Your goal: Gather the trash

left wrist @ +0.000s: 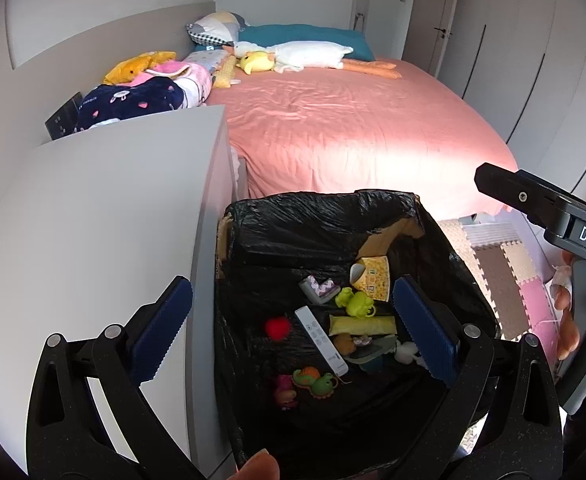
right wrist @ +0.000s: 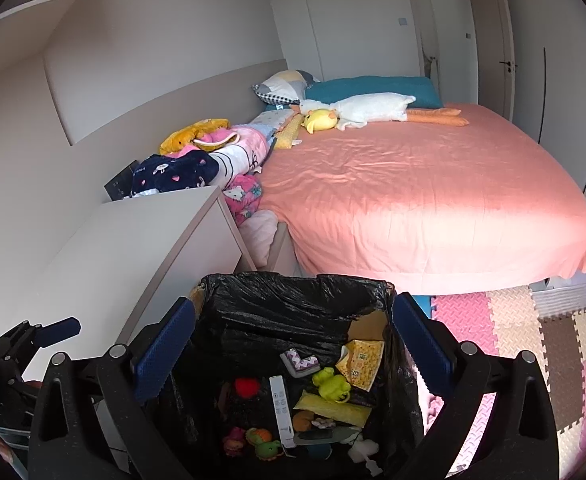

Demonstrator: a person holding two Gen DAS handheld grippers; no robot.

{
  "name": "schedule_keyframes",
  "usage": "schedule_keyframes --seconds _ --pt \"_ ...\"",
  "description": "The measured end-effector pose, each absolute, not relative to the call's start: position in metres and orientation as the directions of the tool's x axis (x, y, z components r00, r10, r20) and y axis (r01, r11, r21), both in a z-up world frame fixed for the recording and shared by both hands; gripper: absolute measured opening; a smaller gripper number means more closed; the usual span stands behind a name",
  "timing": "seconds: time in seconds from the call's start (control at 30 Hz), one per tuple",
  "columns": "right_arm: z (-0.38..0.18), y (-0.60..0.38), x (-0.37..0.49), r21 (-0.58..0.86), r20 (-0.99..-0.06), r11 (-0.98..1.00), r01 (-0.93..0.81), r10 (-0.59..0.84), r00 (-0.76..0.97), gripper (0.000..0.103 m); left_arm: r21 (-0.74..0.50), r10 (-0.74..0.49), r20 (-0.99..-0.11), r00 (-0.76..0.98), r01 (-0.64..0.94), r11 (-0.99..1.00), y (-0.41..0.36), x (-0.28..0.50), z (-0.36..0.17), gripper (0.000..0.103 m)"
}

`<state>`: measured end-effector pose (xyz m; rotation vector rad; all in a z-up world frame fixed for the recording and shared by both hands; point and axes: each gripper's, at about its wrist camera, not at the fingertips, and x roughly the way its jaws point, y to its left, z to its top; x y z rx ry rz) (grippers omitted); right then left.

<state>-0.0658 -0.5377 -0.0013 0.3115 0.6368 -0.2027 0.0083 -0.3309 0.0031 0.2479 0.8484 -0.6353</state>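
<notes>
A cardboard bin lined with a black bag (left wrist: 317, 216) stands on the floor at the foot of the bed; it also shows in the right wrist view (right wrist: 293, 292). Inside lie a white remote (left wrist: 321, 340), a yellow printed carton (left wrist: 373, 276), green toy frogs (left wrist: 355, 302), a red ball (left wrist: 277, 327) and other small toys. My left gripper (left wrist: 293, 328) is open and empty above the bin. My right gripper (right wrist: 293, 340) is open and empty above the bin too; it shows at the right edge of the left wrist view (left wrist: 549, 212).
A grey cabinet (left wrist: 93, 216) stands left of the bin. A bed with a pink cover (left wrist: 353, 128) carries plush toys, pillows and folded blankets (left wrist: 145, 92). Foam puzzle mats (right wrist: 533, 328) cover the floor on the right. Wardrobe doors line the right wall.
</notes>
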Motion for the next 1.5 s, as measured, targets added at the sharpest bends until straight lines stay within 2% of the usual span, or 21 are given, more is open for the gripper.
schedule_keyframes --seconds 1.5 --pt "-0.005 -0.531 -0.066 0.213 -0.628 0.940 0.266 -0.077 0.774 0.099 -0.014 -0.426 -0.738 0.523 0.620 0.785 -0.329 -0.003 0.000 0.097"
